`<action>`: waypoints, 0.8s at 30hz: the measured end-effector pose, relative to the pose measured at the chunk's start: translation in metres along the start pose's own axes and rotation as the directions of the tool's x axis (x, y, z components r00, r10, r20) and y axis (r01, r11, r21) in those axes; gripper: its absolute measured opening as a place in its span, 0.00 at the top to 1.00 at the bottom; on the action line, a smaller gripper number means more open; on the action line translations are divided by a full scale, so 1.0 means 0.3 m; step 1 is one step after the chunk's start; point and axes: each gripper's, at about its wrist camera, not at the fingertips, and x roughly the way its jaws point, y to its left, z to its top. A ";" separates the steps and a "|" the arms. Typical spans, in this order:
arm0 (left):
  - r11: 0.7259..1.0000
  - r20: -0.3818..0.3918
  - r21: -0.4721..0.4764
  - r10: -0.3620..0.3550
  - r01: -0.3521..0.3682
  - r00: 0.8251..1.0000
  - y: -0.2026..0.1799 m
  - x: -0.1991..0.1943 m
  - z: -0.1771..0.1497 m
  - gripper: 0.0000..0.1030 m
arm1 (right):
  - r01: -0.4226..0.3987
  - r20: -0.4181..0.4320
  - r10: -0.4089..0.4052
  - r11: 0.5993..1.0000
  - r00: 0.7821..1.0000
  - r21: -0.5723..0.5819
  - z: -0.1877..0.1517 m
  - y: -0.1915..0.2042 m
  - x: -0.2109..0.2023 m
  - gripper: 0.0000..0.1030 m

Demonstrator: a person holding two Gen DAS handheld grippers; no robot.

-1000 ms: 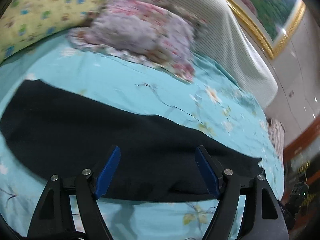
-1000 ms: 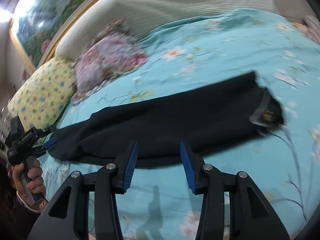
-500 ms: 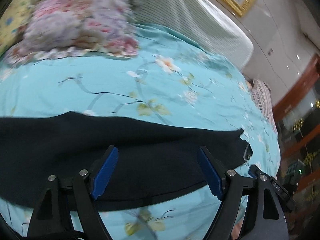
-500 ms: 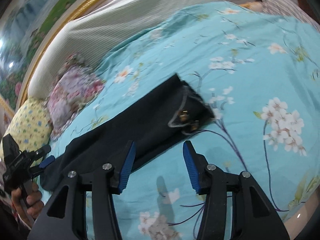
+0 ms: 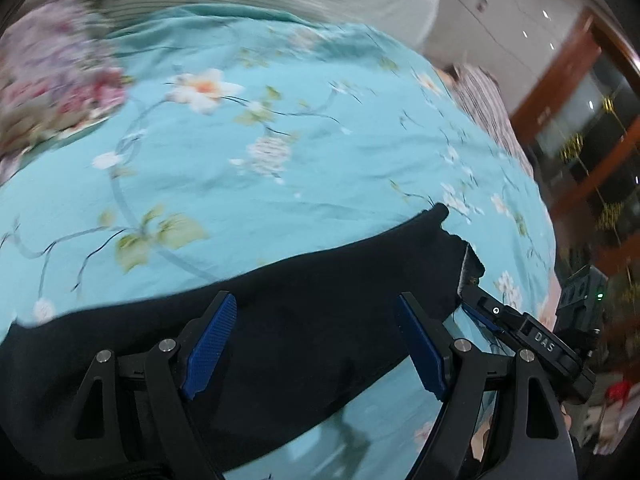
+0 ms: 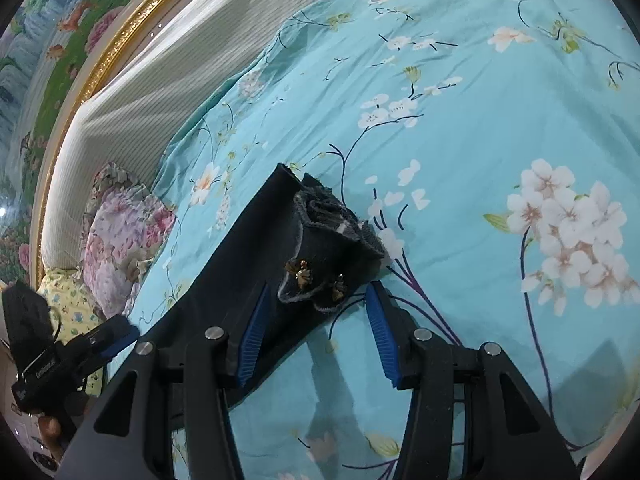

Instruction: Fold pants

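Dark navy pants (image 5: 304,312) lie flat in a long strip on the turquoise floral bedspread (image 5: 280,168). Their waist end (image 6: 332,252), with small gold ornaments, shows in the right wrist view. My left gripper (image 5: 316,340) is open above the middle of the pants. My right gripper (image 6: 316,336) is open and straddles the waist end, just above the cloth. The right gripper also shows in the left wrist view (image 5: 476,308), at the waist end. The left gripper shows at the left edge of the right wrist view (image 6: 116,336).
A pink floral pillow (image 6: 124,240) and a yellow patterned pillow (image 6: 68,292) lie near the striped headboard (image 6: 160,72). A gold-framed painting (image 6: 60,20) hangs above. The bed's far edge drops off toward wooden furniture (image 5: 580,120).
Both grippers have swung toward the waist end of the pants. The right gripper now straddles the waistband, which sat farther ahead before. The pants have not moved.
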 end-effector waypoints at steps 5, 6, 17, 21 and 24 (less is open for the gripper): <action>0.998 -0.063 0.062 -0.025 0.029 0.998 -0.061 0.102 0.066 0.21 | -0.023 0.006 0.023 1.000 1.000 0.014 0.007 -0.014 0.002 0.51; 0.997 -0.073 0.072 -0.032 0.037 0.997 -0.071 0.117 0.073 0.21 | -0.026 0.007 0.026 1.000 1.000 0.017 0.008 -0.017 0.004 0.51; 0.984 -0.170 0.157 -0.052 0.079 0.984 -0.173 0.279 0.164 0.21 | -0.038 0.013 0.038 0.999 0.999 -0.022 0.011 -0.028 0.031 0.67; 0.970 -0.219 0.217 -0.064 0.112 0.974 -0.243 0.342 0.194 0.21 | -0.069 0.000 0.069 0.997 0.998 -0.017 0.029 -0.073 0.026 0.87; 0.953 -0.274 0.257 -0.088 0.161 0.958 -0.295 0.398 0.210 0.21 | -0.127 -0.002 0.127 0.991 0.992 0.049 0.054 -0.134 0.011 0.88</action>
